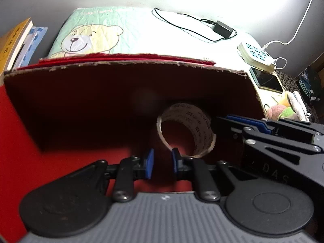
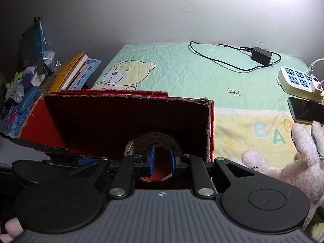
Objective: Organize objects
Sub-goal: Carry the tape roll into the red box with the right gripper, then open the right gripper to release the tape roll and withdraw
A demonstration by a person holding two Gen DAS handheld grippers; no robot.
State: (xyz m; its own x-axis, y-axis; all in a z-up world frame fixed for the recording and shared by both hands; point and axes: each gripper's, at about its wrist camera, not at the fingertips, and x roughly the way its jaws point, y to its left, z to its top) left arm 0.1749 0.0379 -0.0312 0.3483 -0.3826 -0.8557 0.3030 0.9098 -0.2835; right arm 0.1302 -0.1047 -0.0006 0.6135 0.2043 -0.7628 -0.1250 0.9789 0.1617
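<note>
Inside the red cardboard box, close to its right wall, sits a roll of tape — standing on its rim, so the hole runs roughly level and opens toward both cameras. In the left wrist view the roll's axis slants a little to the left; in the right wrist view the hole faces almost straight on. The roll is clear or pale tan with small printed labels repeating around the band, and the box's red floor shows through the hole.

The right gripper has its blue pads a small gap apart in front of the roll's opening; whether either pad touches the tape is hard to tell. The left gripper sits just left of the roll with its jaws parted and nothing between them — its right pad overlaps the lower rim in view.

Behind the box lie a bear-print blanket, a black adapter, a power strip and a phone.
</note>
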